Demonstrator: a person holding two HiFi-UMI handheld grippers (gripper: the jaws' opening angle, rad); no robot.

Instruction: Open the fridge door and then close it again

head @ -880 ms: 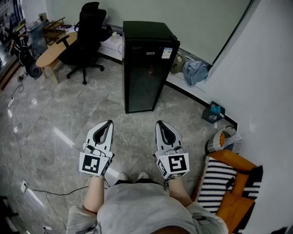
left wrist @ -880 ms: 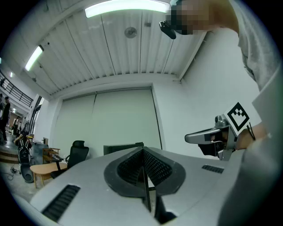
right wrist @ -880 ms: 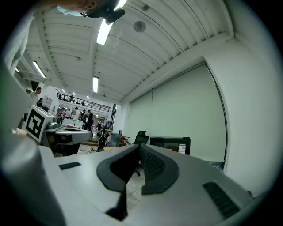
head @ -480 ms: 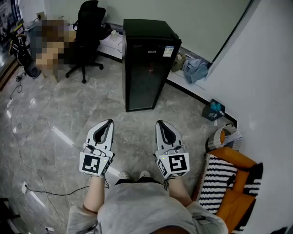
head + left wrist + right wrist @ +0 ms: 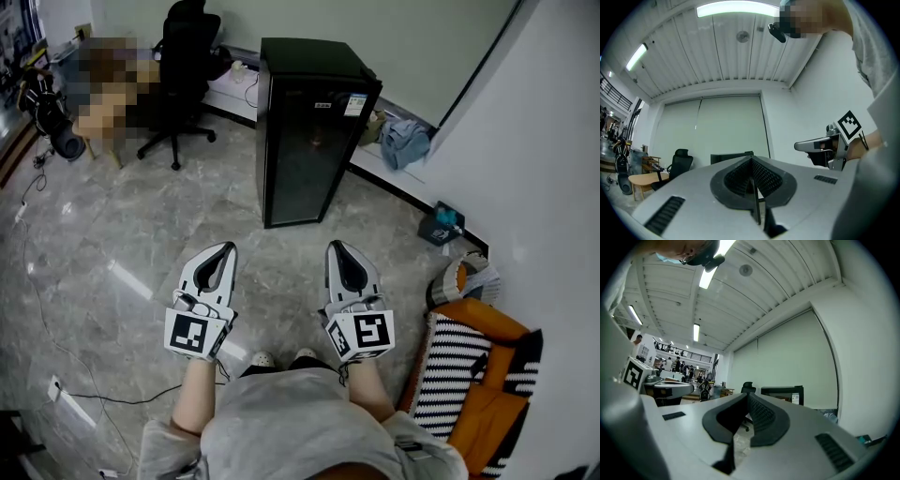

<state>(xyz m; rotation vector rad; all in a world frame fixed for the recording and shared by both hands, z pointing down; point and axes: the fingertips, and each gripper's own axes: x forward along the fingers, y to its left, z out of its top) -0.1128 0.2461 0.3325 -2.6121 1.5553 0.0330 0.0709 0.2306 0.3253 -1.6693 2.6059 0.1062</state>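
A tall black fridge (image 5: pixel 314 131) stands on the marble floor ahead of me, door closed, with a white label near its top right corner. Both grippers hang level in front of my body, well short of the fridge and touching nothing. My left gripper (image 5: pixel 225 248) has its jaws together with nothing in them, and its own view shows the fingertips meeting (image 5: pixel 751 159) below the fridge's top (image 5: pixel 731 157). My right gripper (image 5: pixel 336 246) is also shut and holds nothing. In its view (image 5: pixel 747 395) the fridge (image 5: pixel 783 393) lies beyond the tips, slightly to the right.
A black office chair (image 5: pixel 183 70) and a wooden table stand to the fridge's left. A white wall runs along the right, with a teal box (image 5: pixel 441 225), a blue cloth (image 5: pixel 405 141) and an orange and striped seat (image 5: pixel 478 375) at its foot. Cables (image 5: pixel 56 356) trail across the floor at left.
The fridge has shifted slightly right and looks a little closer in the head view. Both grippers keep their place in front of me and stay shut.
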